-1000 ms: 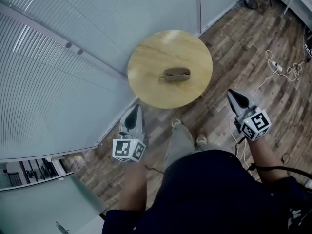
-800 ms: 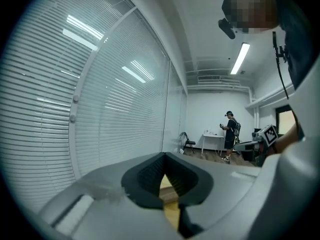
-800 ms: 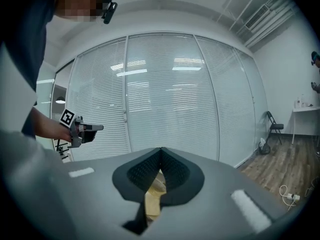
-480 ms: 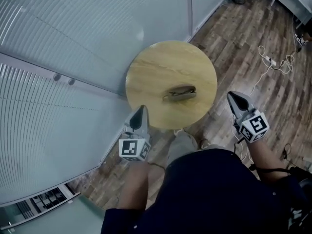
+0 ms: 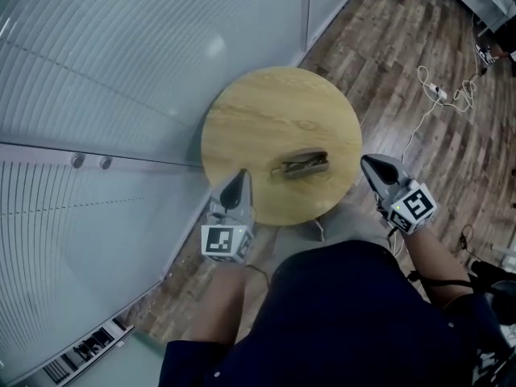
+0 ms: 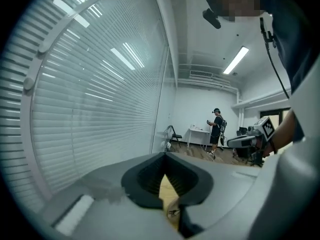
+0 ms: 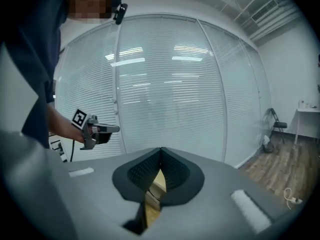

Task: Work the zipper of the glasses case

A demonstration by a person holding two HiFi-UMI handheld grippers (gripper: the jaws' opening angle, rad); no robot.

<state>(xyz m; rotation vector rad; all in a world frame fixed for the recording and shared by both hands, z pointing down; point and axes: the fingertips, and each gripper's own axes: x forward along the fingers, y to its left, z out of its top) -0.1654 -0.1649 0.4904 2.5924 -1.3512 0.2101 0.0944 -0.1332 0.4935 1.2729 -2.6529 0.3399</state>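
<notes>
Glasses case [image 5: 300, 164] on round table [image 5: 242, 127], both grippers closed, empty.

The glasses case [image 5: 302, 164] on the round bench [image 5: 258, 111] looks very small in the head view. Its zipper is too small to see, so I cannot tell if the case is zipped or not.

In the left gripper view, the grey body of the left hand-held gripper [image 6: 164, 155] hides nearly all of the bench. Only a thin strip of wood shows through the gap under its tips. The right gripper view is the same, with the right hand-held gripper [image 7: 161, 149] covering all but a thin strip.

The person's dark shirt [image 5: 347, 313] hides the floor near them. The bench top hides most of what holds it up. The white cables [image 5: 439, 93] on the floor at the far right are too thin to follow. A person [image 6: 217, 125] far off in the room is too small to tell much about.
</notes>
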